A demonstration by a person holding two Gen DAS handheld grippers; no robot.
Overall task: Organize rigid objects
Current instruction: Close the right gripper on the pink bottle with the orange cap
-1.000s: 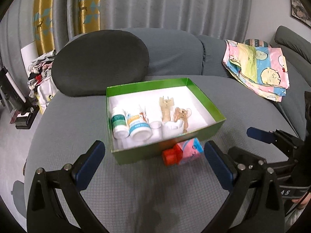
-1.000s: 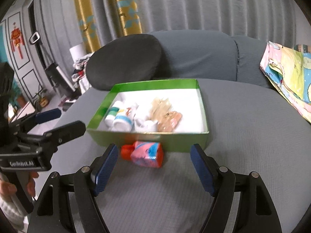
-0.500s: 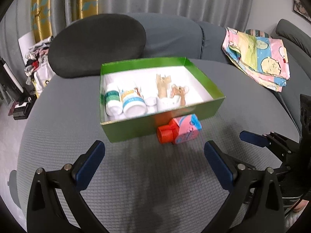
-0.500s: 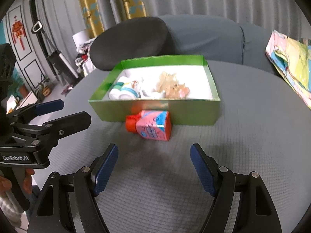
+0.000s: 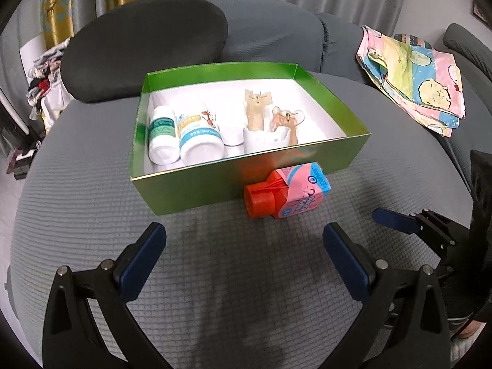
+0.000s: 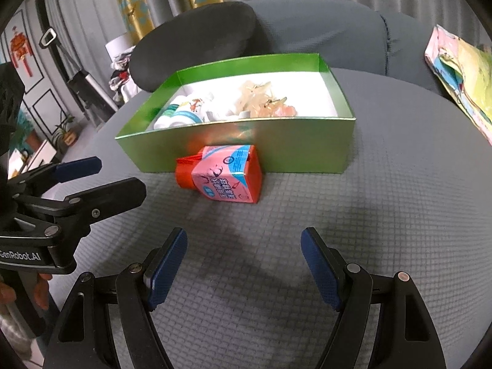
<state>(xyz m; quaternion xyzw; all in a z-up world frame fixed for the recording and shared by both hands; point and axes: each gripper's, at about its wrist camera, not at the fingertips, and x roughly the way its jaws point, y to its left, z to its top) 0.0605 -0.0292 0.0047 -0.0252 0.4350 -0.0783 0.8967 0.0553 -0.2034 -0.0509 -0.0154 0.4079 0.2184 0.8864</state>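
A pink-labelled bottle with a red cap (image 5: 287,196) (image 6: 223,176) lies on its side on the grey cushion, against the front wall of a green box (image 5: 233,181) (image 6: 276,150). The box holds two white bottles (image 5: 184,136), small white cups and several tan clips (image 5: 270,117). My left gripper (image 5: 243,252) is open and empty, a little in front of the bottle. My right gripper (image 6: 244,264) is open and empty, also short of the bottle. The left gripper shows at the left of the right wrist view (image 6: 77,181).
A dark round cushion (image 5: 144,52) lies behind the box against the grey sofa back. A folded pastel cloth (image 5: 412,73) lies at the right. Clutter and a floor area show at far left (image 6: 61,117).
Both grippers have moved closer to the box and the bottle, which now look larger. Both stay open. The bottle and box have not moved.
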